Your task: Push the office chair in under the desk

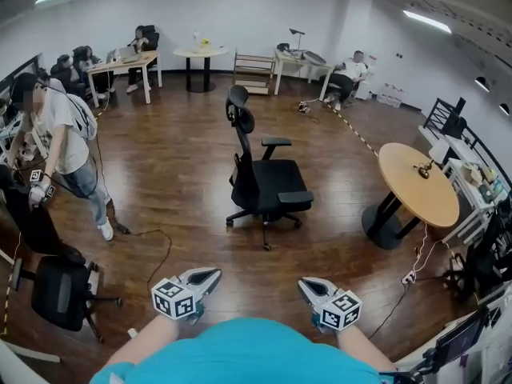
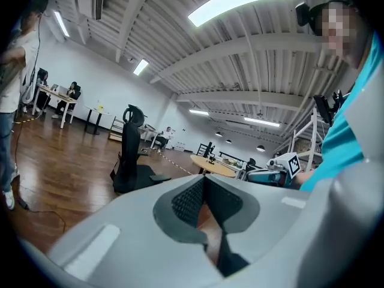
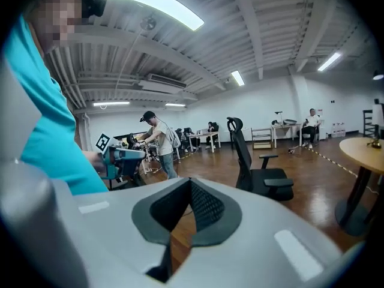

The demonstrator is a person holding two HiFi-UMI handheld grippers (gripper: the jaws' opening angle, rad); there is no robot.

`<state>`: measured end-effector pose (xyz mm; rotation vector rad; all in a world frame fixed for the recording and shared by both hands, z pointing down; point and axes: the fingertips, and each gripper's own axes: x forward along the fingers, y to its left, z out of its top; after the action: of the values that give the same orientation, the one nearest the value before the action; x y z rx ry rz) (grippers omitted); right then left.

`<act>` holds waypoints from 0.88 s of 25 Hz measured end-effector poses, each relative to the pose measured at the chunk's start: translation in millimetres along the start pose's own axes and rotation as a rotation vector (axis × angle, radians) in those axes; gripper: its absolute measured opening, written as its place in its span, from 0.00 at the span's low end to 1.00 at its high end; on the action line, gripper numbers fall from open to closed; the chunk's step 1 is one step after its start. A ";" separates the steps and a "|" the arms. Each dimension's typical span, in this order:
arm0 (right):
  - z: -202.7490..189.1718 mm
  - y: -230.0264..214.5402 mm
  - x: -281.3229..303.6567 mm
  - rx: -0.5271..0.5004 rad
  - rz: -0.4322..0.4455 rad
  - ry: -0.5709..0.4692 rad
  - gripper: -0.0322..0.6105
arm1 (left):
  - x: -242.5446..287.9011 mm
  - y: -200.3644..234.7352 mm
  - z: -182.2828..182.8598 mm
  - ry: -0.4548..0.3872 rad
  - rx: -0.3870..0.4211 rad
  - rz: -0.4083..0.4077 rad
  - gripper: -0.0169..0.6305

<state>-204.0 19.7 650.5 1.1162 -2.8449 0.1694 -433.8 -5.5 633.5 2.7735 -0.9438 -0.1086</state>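
A black office chair [image 1: 262, 176] with a headrest and armrests stands alone in the middle of the wooden floor, some way ahead of me and far from any desk. It also shows in the left gripper view [image 2: 129, 161] and the right gripper view [image 3: 259, 171]. My left gripper [image 1: 213, 275] and right gripper [image 1: 305, 285] are held low, close to my body, well short of the chair. Both are shut with nothing between the jaws, as the left gripper [image 2: 204, 180] and right gripper [image 3: 190, 183] show in their own views.
A round wooden table [image 1: 420, 186] stands to the right. A rectangular desk [image 1: 120, 64] and a round white table [image 1: 200, 53] line the back wall. A person [image 1: 68, 142] stands at the left by a second black chair [image 1: 60, 293]. A cable [image 1: 156, 250] lies on the floor.
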 end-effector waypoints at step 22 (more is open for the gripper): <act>67.1 -381.7 176.6 -0.016 0.207 -0.023 0.05 | 346.4 196.6 62.2 -0.013 -0.052 0.159 0.19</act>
<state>-75.4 -385.9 632.3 0.8239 -2.9721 0.1468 -284.7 -379.7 615.5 2.6419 -1.1440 -0.1245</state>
